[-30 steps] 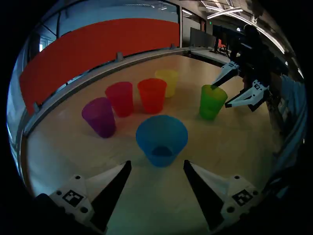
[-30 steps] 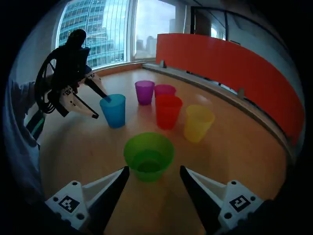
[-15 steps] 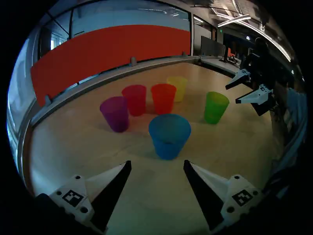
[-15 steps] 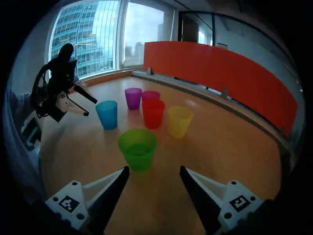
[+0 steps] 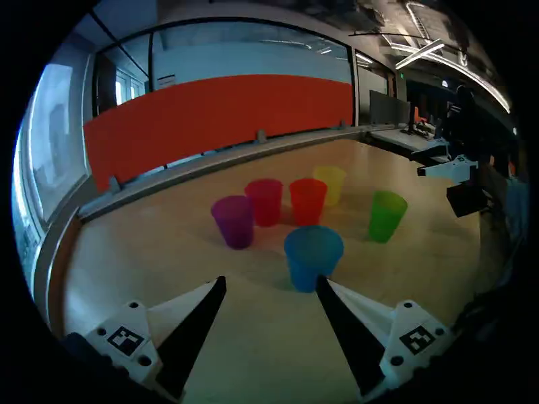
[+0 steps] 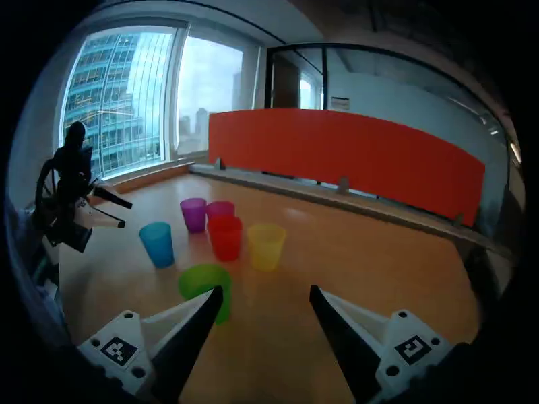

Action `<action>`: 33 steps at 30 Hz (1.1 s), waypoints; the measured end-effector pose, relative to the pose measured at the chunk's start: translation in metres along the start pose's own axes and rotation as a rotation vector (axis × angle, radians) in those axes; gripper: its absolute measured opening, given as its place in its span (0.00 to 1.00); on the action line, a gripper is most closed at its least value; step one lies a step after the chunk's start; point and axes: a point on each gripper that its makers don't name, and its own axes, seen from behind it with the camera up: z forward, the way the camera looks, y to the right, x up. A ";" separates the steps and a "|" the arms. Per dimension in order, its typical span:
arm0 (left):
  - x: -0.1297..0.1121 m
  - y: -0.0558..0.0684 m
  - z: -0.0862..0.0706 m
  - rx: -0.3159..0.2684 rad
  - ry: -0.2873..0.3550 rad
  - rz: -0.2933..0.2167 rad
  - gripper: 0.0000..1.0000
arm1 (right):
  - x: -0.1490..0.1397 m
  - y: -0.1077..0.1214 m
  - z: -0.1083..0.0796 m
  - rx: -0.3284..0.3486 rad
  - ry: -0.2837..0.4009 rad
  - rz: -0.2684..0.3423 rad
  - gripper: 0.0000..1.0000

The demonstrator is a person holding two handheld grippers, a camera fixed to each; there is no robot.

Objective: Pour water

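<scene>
You've drawn the left gripper off the blue cup, right gripper off the green cup. Both are released, empty

Cups: six, one of each colour. Purple cup, pink cup, red cup, yellow cup, green cup, blue cup.

Counter: one.

Hand-held grippers: two, with two fingers apiece. Left hand-held gripper, right hand-held gripper.

Orange panel: one.
</scene>
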 end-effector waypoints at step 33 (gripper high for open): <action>0.058 -0.061 -0.057 0.415 0.427 -0.176 1.00 | 0.072 0.074 -0.048 -0.549 0.434 0.124 1.00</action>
